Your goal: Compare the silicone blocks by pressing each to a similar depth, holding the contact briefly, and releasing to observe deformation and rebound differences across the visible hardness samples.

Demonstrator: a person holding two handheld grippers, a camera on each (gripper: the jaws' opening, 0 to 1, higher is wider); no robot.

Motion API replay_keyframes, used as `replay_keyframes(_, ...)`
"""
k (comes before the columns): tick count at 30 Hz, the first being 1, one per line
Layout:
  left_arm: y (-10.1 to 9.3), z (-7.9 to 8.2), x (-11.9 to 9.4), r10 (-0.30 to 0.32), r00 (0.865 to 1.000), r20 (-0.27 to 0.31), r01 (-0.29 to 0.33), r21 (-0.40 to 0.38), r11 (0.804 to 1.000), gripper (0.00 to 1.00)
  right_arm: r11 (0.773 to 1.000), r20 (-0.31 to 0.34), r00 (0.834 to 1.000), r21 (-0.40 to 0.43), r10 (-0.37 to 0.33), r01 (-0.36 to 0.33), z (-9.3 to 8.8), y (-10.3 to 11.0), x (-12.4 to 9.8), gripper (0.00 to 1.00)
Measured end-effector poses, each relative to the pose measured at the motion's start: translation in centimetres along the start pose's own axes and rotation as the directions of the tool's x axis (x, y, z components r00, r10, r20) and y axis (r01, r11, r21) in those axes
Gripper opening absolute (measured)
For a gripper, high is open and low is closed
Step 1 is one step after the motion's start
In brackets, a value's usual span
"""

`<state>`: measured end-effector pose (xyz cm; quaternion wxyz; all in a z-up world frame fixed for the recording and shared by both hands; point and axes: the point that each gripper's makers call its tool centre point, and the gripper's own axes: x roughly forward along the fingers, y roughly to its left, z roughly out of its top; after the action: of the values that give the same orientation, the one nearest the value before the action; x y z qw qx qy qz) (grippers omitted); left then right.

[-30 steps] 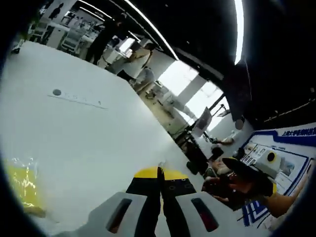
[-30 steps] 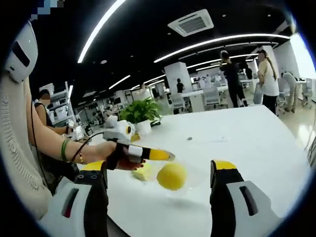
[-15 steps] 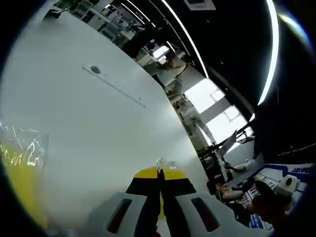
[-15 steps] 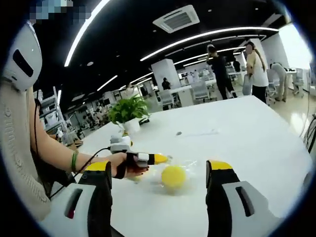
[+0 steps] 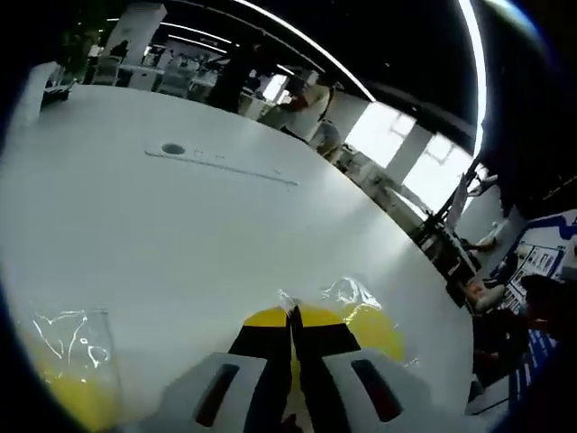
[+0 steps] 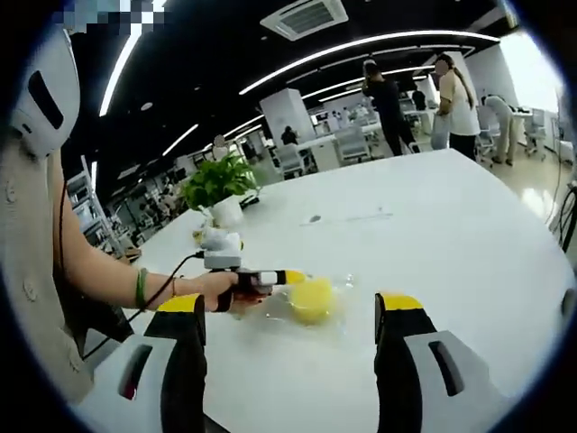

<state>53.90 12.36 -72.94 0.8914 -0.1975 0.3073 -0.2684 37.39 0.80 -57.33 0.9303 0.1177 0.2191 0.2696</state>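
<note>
A yellow silicone block (image 6: 312,299) lies in a clear plastic bag (image 6: 335,290) on the white table (image 6: 433,225). My left gripper (image 6: 294,276), held in a person's hand, meets the bag's edge from the left. In the left gripper view, my left gripper (image 5: 290,314) is shut with a bit of clear bag (image 5: 287,300) pinched at its yellow tips. The bagged yellow block (image 5: 371,330) sits just behind them. A second bagged yellow block (image 5: 77,397) lies at the lower left. My right gripper (image 6: 289,303) stands open, its jaws framing the block from nearer the table edge.
A potted plant (image 6: 215,185) stands at the table's far left. A small round grommet (image 5: 173,149) and a strip are set in the tabletop. People stand beyond the far end (image 6: 455,90). The table edge (image 5: 442,289) drops off on the right.
The left gripper view has swung, so the bagged block now shows behind its tips. The left gripper stays shut on the bag. The right gripper has stayed open and drawn back slightly.
</note>
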Motion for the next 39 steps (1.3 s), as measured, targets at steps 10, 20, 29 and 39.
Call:
replay_keyframes(10,0.2,0.4,-0.9,0.029,1.0,-0.01,-0.028,0.091,0.995,0.03,1.0,0.013,1.0,-0.017,-0.002,0.002,0.9,0.7,-0.7,0.71)
replay_keyframes(20,-1.2,3.8,-5.0,0.113,0.994,0.005,-0.097,0.556,0.826,0.31,0.999,0.073,0.997,-0.048,0.019,-0.015,3.1,2.8,-2.3,0.7)
replay_keyframes(29,-7.5,5.9,-11.2,0.043,0.997,0.061,-0.074,0.834,0.547,0.33,0.985,0.107,0.989,-0.146,0.102,-0.086,4.5,6.8,-3.3,0.69)
replay_keyframes(39,-11.9,5.5,-22.5,-0.007,0.992,0.125,-0.1,0.82,0.564,0.36,0.967,0.14,0.973,-0.204,0.182,-0.152,4.3,10.9,-5.3,0.71)
